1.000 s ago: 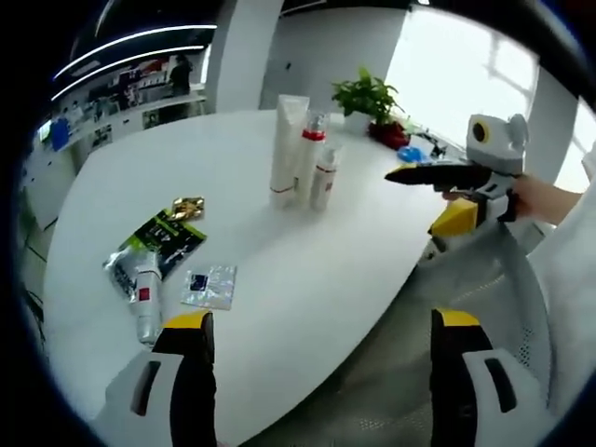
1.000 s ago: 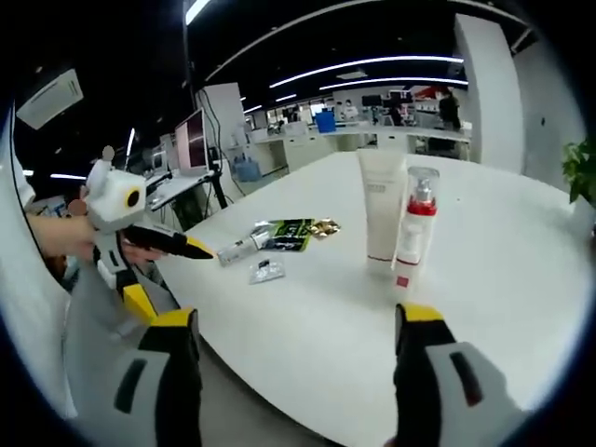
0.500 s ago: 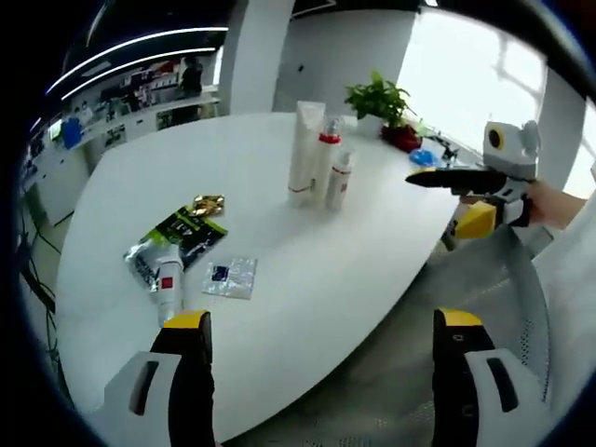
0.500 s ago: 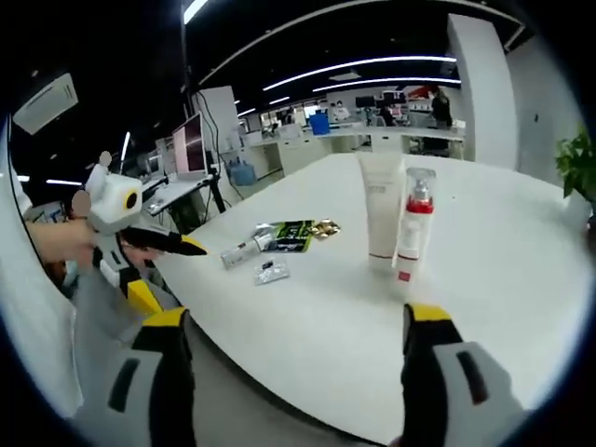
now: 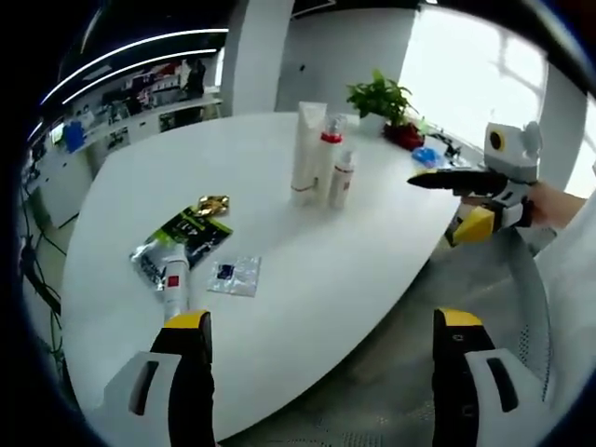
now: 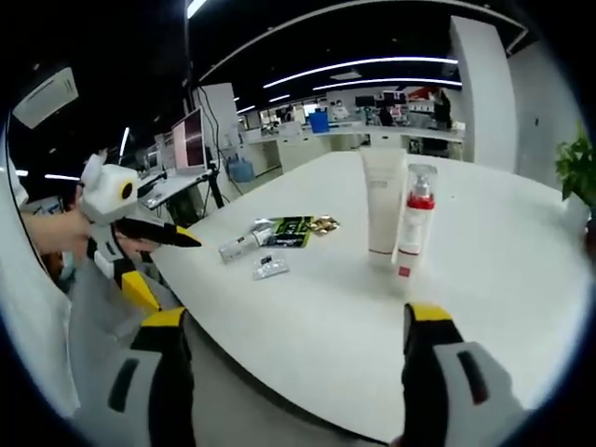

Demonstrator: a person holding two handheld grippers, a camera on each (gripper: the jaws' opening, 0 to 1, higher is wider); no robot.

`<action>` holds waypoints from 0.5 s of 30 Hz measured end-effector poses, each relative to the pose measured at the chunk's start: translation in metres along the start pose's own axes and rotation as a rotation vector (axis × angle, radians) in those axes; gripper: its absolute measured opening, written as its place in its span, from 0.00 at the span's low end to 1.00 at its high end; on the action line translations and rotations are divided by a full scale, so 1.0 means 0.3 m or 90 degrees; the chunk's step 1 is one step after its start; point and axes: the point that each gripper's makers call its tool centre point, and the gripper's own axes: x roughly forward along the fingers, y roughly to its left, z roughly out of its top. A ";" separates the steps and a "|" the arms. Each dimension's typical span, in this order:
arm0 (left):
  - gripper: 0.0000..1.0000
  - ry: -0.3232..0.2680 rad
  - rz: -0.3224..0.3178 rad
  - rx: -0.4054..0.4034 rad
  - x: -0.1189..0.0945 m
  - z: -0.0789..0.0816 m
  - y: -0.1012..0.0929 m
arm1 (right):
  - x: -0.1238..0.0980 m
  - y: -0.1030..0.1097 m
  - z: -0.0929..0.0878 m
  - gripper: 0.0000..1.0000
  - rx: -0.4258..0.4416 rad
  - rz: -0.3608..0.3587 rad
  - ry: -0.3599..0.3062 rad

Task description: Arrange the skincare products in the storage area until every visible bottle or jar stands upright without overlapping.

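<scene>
On the round white table (image 5: 307,270) three products stand upright close together: a tall white tube (image 5: 307,149), a red-capped bottle (image 5: 325,158) and a small white bottle (image 5: 342,179). A white tube (image 5: 174,279) lies flat beside a green sachet (image 5: 191,231). My left gripper (image 5: 321,372) is open, off the table's near edge, holding nothing. My right gripper (image 6: 298,372) is also open and empty, facing the tall tube (image 6: 383,200) and red-capped bottle (image 6: 413,223). The lying tube (image 6: 240,247) is to their left.
A clear sachet (image 5: 234,276) and a gold packet (image 5: 212,205) lie near the flat tube. A potted plant (image 5: 380,98) stands at the table's far edge. A grey mesh chair (image 5: 521,279) sits below the right gripper (image 5: 484,182). The left gripper (image 6: 121,223) is held off the table.
Both views have shifted slightly with the hands. The products on the table have stayed where they were, and both grippers remain open and empty.
</scene>
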 end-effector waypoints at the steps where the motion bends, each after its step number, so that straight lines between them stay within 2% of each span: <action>1: 0.97 0.001 0.000 0.000 0.000 -0.001 0.000 | 0.000 0.000 -0.001 0.95 0.000 0.000 0.000; 11: 0.97 0.004 0.010 -0.005 0.002 -0.003 0.012 | 0.001 0.001 -0.004 0.94 -0.001 0.001 0.002; 15: 0.97 0.011 0.031 -0.040 0.007 -0.009 0.041 | 0.003 0.004 -0.010 0.93 -0.009 0.003 0.008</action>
